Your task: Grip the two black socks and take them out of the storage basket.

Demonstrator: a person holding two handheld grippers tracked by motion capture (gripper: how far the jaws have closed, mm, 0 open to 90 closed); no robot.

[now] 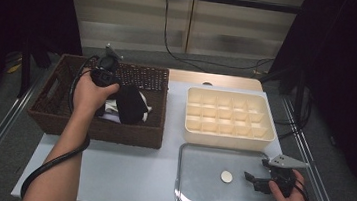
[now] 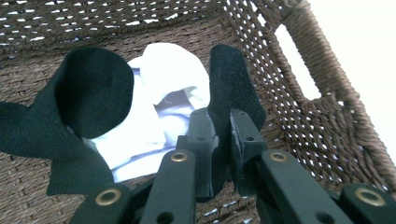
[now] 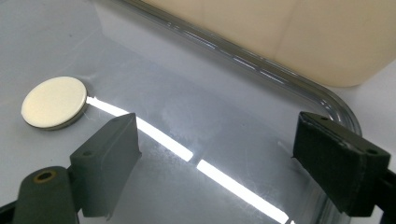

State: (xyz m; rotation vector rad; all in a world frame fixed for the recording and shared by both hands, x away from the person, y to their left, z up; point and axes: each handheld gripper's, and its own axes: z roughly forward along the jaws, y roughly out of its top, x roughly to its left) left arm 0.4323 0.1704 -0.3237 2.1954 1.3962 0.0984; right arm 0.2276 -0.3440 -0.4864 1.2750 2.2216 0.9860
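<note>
My left gripper (image 2: 219, 154) is clamped on a black sock (image 2: 231, 88) low in the wicker basket (image 2: 327, 116), not yet lifted out, while my right gripper (image 3: 215, 158) hangs spread over the metal tray (image 3: 336, 112), divider box (image 1: 230, 113) unfilled.

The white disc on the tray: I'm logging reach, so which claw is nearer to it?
Right. The right claw hovers open beside the white disc on the tray; the left claw is over in the basket, gripping black cloth.
</note>
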